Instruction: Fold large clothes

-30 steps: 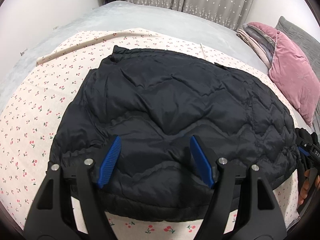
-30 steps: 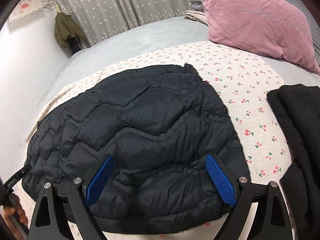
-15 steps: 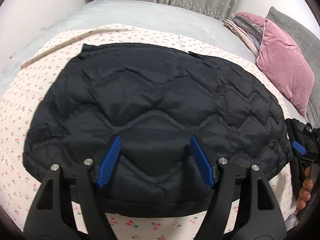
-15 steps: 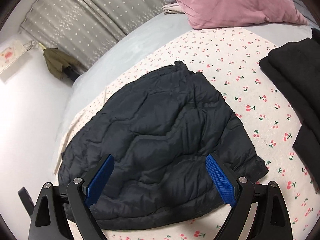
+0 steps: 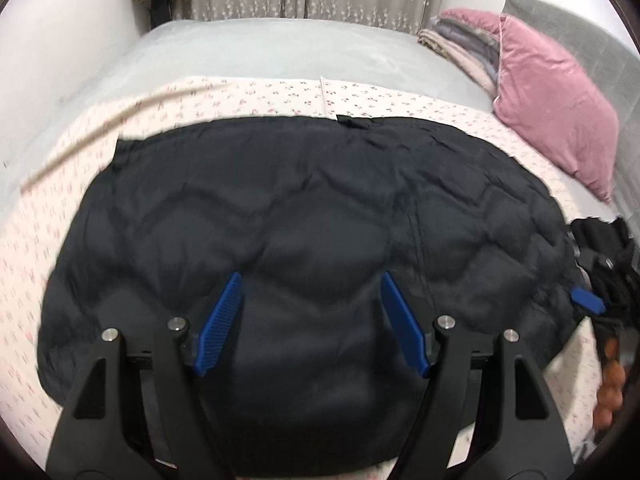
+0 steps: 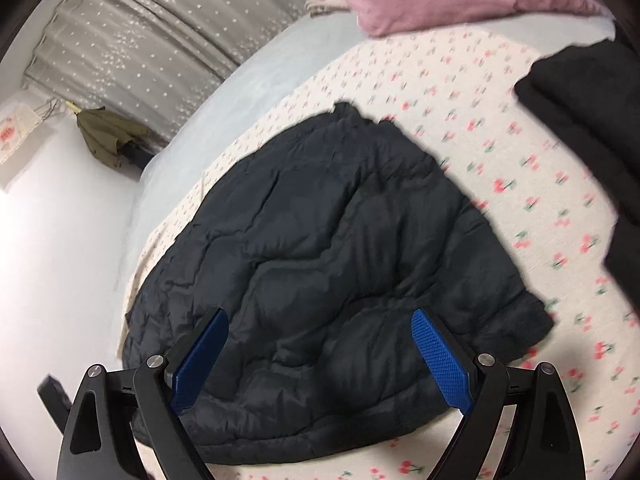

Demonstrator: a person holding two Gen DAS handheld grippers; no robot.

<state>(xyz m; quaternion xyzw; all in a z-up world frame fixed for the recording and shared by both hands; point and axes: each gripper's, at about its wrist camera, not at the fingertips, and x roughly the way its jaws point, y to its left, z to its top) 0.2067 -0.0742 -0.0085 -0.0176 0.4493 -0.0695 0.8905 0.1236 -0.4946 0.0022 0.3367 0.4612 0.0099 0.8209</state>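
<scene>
A black quilted puffer jacket (image 5: 304, 216) lies spread flat on a cherry-print sheet (image 5: 60, 208) over the bed. My left gripper (image 5: 312, 312) hangs above the jacket's near half, jaws wide apart and empty. In the right wrist view the same jacket (image 6: 328, 248) fills the middle, and my right gripper (image 6: 320, 360) hovers over its near hem, also open with nothing between the blue pads. The right gripper's blue pad and the hand holding it show at the right edge of the left wrist view (image 5: 588, 300).
A pink pillow (image 5: 560, 128) and stacked folded blankets (image 5: 460, 44) sit at the head of the bed. A folded black garment (image 6: 592, 128) lies to the right of the jacket. Grey bedding (image 5: 260, 48), curtains and a white wall lie beyond; an olive garment (image 6: 104, 136) hangs by the wall.
The left gripper has slid sideways over the jacket, which now sits more centred in its view. The right gripper has rolled, tilting its view. Both stay open.
</scene>
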